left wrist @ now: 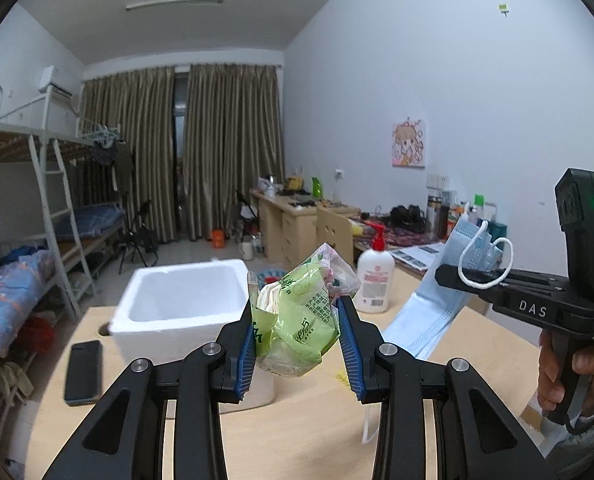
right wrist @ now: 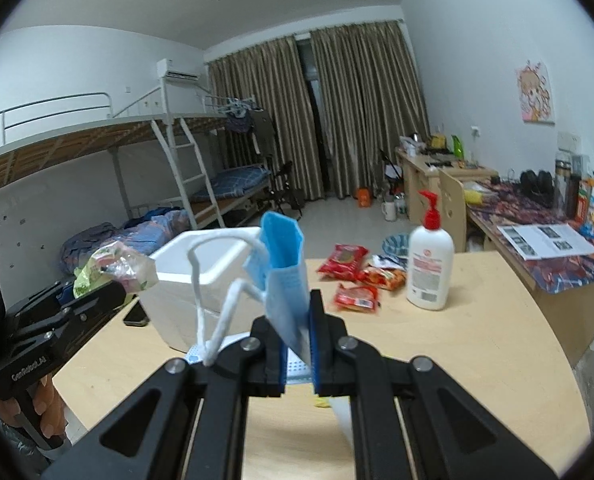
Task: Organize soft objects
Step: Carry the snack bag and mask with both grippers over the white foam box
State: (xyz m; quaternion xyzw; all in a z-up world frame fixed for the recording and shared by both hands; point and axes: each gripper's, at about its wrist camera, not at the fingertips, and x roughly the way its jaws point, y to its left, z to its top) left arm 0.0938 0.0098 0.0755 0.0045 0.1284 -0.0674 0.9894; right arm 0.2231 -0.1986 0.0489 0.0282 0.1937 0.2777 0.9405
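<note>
Print on the green bag [left wrist: 297,312] btwn the left gripper [left wrist: 297,344] pads is too small to read. Right gripper [right wrist: 299,354] hides the mask's [right wrist: 285,280] bottom.

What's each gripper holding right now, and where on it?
Left gripper pinches the green tissue pack across its lower middle. Right gripper is shut on the blue face mask at its bottom edge.

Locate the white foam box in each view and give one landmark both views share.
Left wrist: white foam box sits center-left, behind the green tissue pack.
Right wrist: white foam box sits center-left, behind the blue face mask.
Shared landmark: lotion pump bottle.
</note>
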